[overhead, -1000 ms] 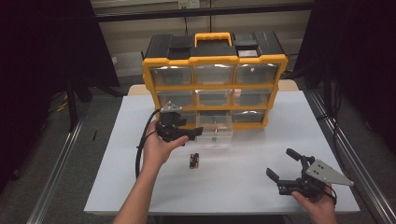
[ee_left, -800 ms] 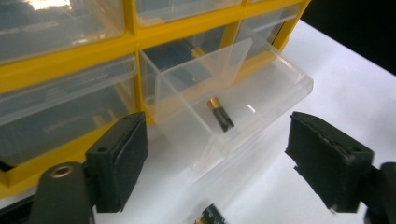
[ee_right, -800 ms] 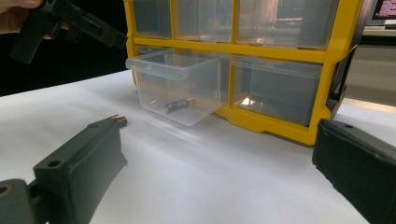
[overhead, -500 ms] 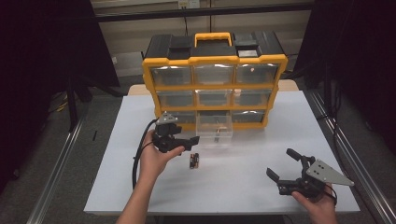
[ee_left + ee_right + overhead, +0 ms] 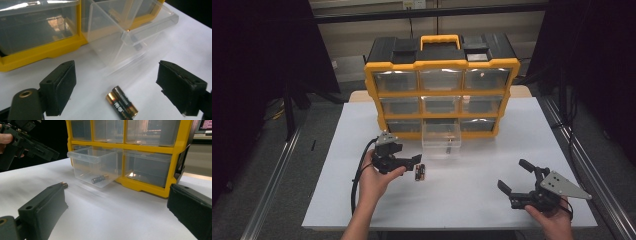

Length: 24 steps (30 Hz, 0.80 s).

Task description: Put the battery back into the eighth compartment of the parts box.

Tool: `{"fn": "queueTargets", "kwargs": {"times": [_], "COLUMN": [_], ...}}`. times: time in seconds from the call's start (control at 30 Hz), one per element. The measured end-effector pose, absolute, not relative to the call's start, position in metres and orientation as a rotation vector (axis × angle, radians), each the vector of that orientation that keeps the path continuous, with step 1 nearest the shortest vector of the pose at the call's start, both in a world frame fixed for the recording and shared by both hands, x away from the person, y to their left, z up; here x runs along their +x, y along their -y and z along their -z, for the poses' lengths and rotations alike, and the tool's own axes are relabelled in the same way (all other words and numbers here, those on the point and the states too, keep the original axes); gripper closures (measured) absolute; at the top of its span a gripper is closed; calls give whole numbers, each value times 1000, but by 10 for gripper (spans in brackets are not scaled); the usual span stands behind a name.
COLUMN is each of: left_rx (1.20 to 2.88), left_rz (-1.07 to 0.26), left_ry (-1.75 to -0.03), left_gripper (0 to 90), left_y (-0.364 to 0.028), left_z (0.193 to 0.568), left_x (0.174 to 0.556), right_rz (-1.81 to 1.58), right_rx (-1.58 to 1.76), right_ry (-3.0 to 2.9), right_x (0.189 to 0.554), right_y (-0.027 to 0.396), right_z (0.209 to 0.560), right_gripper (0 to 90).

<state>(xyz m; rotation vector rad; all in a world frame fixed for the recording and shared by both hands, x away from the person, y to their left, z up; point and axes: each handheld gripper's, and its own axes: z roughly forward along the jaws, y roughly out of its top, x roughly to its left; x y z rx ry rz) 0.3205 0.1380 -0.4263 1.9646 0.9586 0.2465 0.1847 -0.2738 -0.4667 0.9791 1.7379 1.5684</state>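
Batteries [image 5: 121, 104], two side by side, lie on the white surface [image 5: 472, 195] near its middle, just in front of the pulled-out clear drawer [image 5: 441, 136]. Your left tongs [image 5: 408, 164] hover beside them, jaws apart, having just widened; nothing between them. Your right tongs [image 5: 515, 176], also apart, sit near the front right corner.

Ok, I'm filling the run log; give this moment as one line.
left gripper: open, above batteries | right gripper: open, holding nothing | drawer: pulled out, one battery inside
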Motion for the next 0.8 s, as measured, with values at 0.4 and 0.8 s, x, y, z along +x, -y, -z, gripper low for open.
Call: {"fn": "queueTargets", "kwargs": {"times": [0.4,0.8], "left_rx": [2001,2051], "left_rz": [-263,-263], "left_ry": [-952,-964], "left_gripper": [245,481], "left_y": [-141,-138], "left_z": [442,453], "left_x": [311,305], "right_rz": [-1565,-1562], "right_rx": [978,971], "right_ry": [-1741,-1742], "right_x": [184,185], "right_y": [274,272], "right_z": [467,467], "right_gripper": [13,13]}}
